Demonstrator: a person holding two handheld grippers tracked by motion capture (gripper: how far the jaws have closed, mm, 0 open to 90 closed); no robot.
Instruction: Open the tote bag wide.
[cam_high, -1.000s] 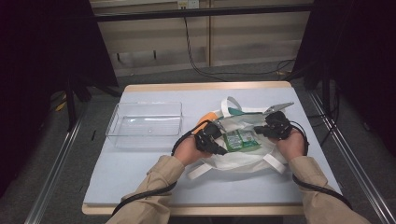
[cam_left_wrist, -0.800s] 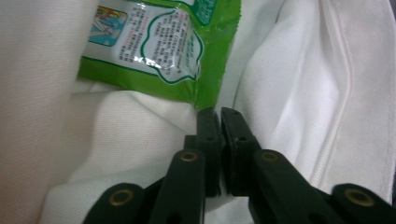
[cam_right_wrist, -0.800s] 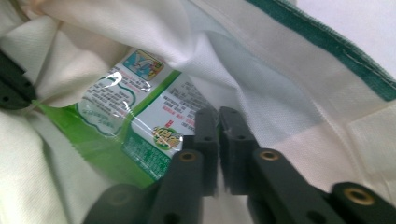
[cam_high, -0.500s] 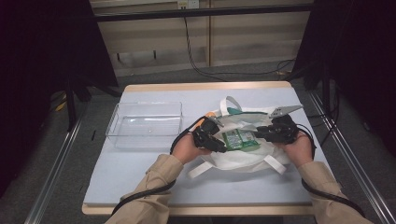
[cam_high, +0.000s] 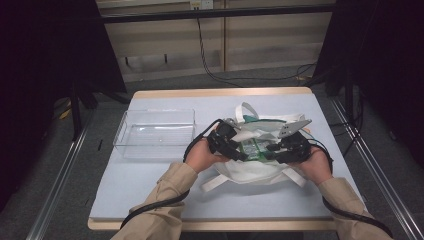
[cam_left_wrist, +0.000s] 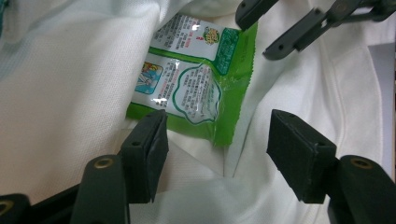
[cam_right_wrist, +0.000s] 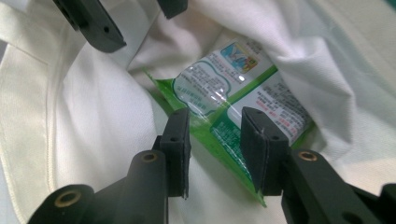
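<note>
We find green packet (cam_right_wrist: 233, 98) inside white bag (cam_high: 255, 167) on counter (cam_high: 150, 180). Right hand-held gripper (cam_right_wrist: 212, 140) nearer, spread, jaws just opening, astride packet's near edge. Left hand-held gripper (cam_left_wrist: 217, 144) spread too, just opening, packet just beyond, long axis running away.

The person wears tan long sleeves (cam_high: 167, 192), and each hand carries a black two-jaw claw, left (cam_left_wrist: 217, 154) and right (cam_right_wrist: 214, 149), with blocky matte pads, brass-coloured pivot rivets, a trailing black cable (cam_high: 150, 210) and a grey three-cornered plate (cam_high: 295, 125).
</note>
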